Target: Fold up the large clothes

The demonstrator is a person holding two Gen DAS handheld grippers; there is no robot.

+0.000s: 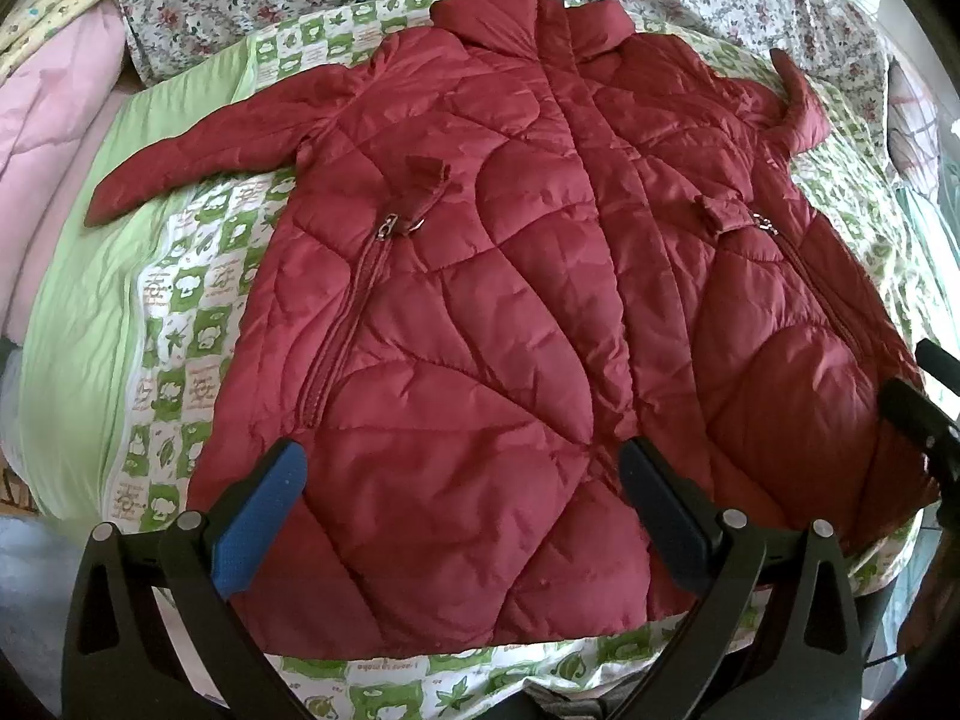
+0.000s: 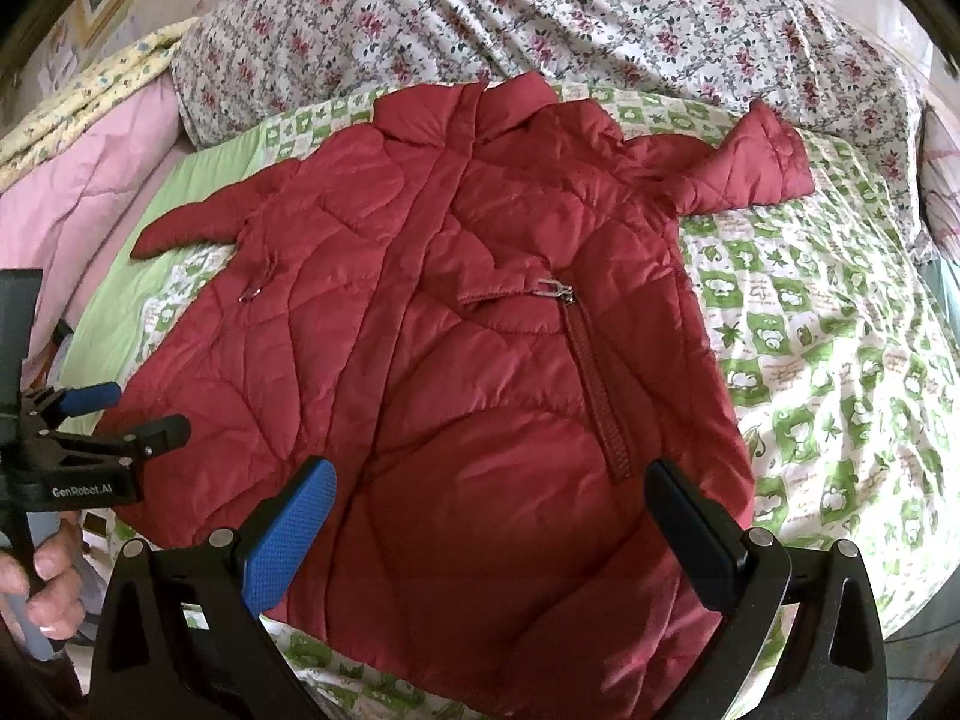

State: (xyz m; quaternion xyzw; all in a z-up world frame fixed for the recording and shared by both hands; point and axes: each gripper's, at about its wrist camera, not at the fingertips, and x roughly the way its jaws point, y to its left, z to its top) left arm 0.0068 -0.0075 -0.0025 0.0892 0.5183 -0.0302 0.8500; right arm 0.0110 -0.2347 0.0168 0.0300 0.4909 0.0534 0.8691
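The left gripper was spread wide, its blue-padded finger and black finger hovering over the hem of the red quilted coat, clasping nothing. The right gripper was likewise splayed and empty, poised above the coat's lower right part near the pocket zip; whether either touched the fabric could not be told. A hand gripped the left tool's handle. The coat lay front up and flat on a green-and-white patterned sheet, collar away from the person, sleeves out sideways. Beyond it sat a floral bedcover, and to the left a pink quilt
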